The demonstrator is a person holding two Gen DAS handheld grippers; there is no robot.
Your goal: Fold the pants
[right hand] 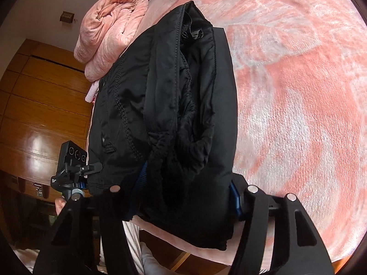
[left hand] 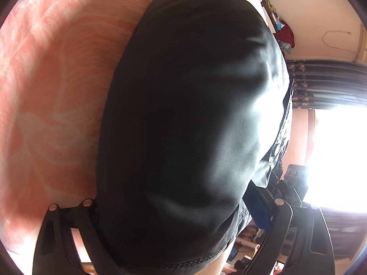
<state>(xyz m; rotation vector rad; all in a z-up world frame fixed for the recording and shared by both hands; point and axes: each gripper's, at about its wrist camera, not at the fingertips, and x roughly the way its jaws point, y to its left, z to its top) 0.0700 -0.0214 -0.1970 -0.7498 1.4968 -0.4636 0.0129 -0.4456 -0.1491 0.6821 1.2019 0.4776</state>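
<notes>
The black pants fill the middle of the left wrist view, held up over the pink bed cover. My left gripper has the fabric between its fingers and is shut on the pants. In the right wrist view the folded pants show their waistband and inner seams. My right gripper is shut on the near edge of the pants, with blue pads at both sides. The other gripper's camera unit is at the left of the pants.
A rolled pink blanket lies on the bed behind the pants. A wooden wardrobe stands left of the bed. A bright window with dark curtains and cluttered shelves are on the right.
</notes>
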